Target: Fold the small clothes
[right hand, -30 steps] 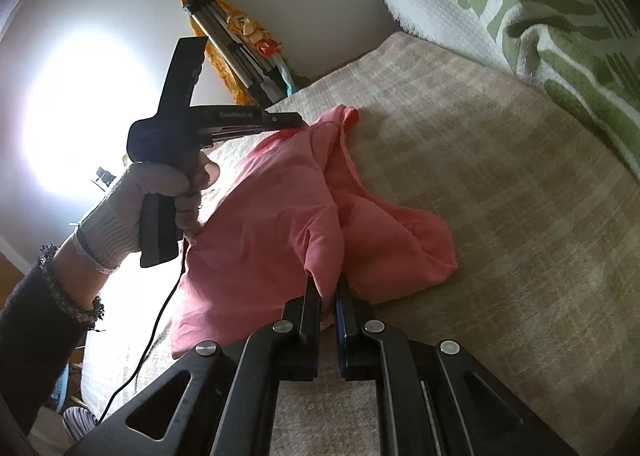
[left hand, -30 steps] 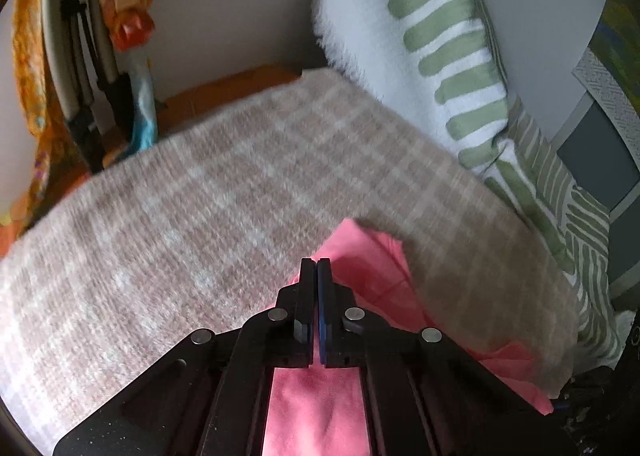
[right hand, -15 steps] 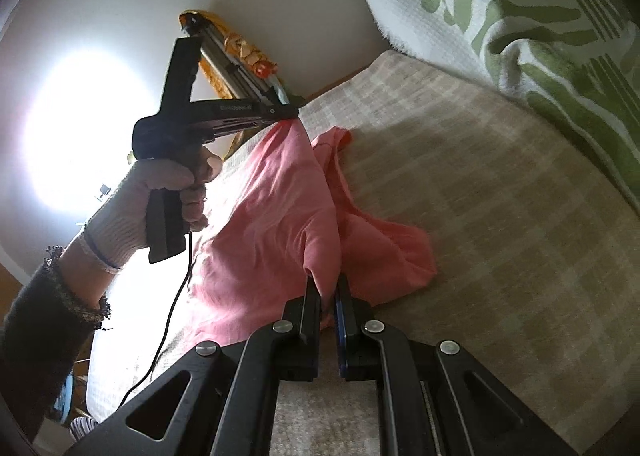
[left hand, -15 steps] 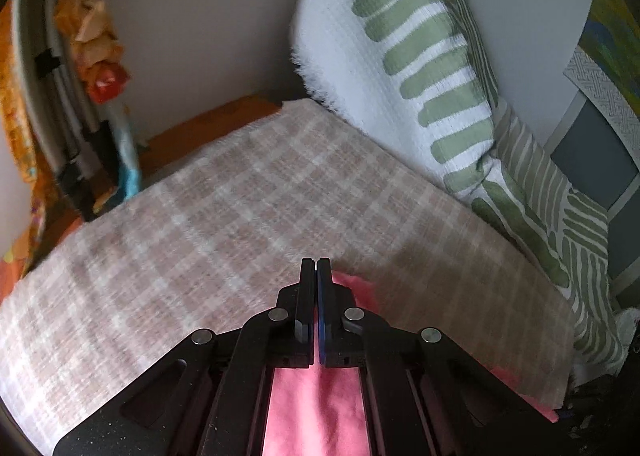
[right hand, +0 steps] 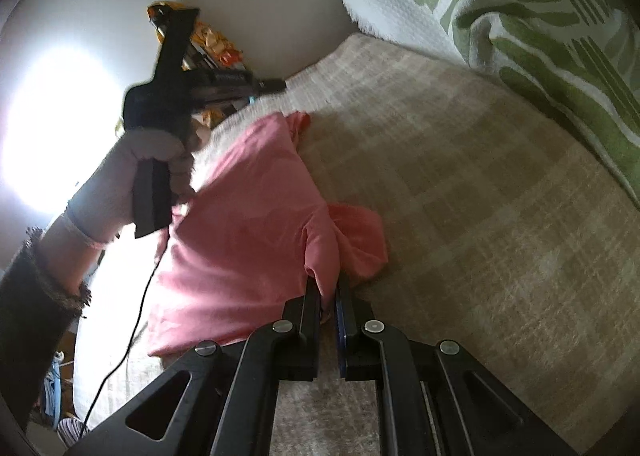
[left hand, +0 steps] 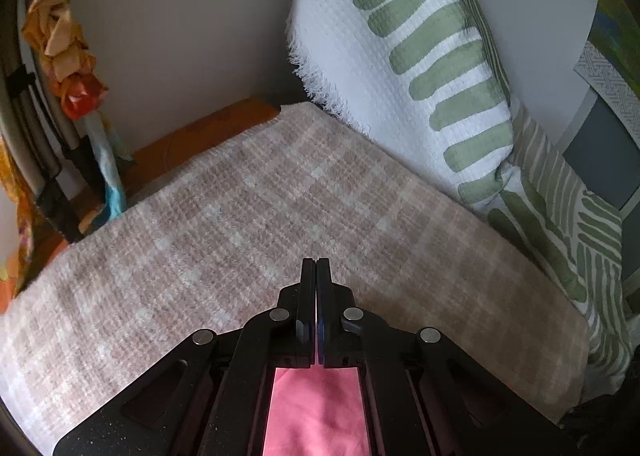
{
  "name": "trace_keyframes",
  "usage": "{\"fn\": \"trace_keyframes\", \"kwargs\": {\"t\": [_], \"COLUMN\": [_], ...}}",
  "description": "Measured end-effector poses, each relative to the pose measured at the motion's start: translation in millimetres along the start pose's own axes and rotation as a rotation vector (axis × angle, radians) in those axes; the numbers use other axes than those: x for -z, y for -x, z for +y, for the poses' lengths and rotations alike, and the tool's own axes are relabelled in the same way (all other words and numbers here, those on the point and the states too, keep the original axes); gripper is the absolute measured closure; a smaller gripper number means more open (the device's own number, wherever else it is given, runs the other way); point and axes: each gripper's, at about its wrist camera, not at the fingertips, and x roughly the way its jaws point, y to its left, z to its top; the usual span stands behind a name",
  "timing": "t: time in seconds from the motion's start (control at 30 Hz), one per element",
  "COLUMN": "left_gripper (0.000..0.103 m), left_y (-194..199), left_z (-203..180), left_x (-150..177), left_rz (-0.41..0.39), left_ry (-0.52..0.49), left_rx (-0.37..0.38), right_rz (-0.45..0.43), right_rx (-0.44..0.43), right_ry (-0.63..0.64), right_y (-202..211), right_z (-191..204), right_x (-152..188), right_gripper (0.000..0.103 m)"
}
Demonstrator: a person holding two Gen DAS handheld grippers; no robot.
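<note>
Right tongs (right hand: pixel 329 292) pinch the pink garment's (right hand: pixel 240 224) near edge; left tongs (left hand: pixel 316 276) are closed, cloth unseen between them. Bare checked blanket (left hand: pixel 240 216) runs to the green-striped pillows (left hand: pixel 420 56).

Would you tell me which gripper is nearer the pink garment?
Right. The right gripper is clamped on the pink garment; the left gripper hovers shut above its far end.
</note>
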Motion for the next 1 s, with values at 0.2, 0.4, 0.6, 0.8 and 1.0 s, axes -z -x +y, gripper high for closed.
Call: {"fn": "trace_keyframes", "kwargs": {"t": [0.2,0.4,0.6,0.8,1.0], "left_gripper": [0.078,0.064,0.064,0.056,0.049], "left_y": [49.5,120.4,146.6,137.6,116.8], "left_z": [30.7,69.1,89.9,90.3,101.1], "left_x": [9.0,48.4,108.4,140.0,147.8], "left_rz": [-0.007,-0.065,-0.046,-0.025,0.009], "left_ry": [0.054,0.111,0.199,0.253,0.309], "left_rx": [0.017,0.001,0.008,0.048,0.046], "right_rz": [-0.019,-0.069,-0.028,0.026,0.106], "right_rx": [0.046,0.029,-0.069,-0.061,0.03], "right_ry": [0.057,0.14,0.198,0.225,0.207], "right_y": [19.2,36.3,6.3,-48.3,-107.9], "right_z": [2.0,14.4,37.8,52.0,51.0], "right_x": [0.1,-35.7,-90.4,-141.7,-161.2], "right_gripper": [0.063,0.063,0.06,0.055,0.055]}}
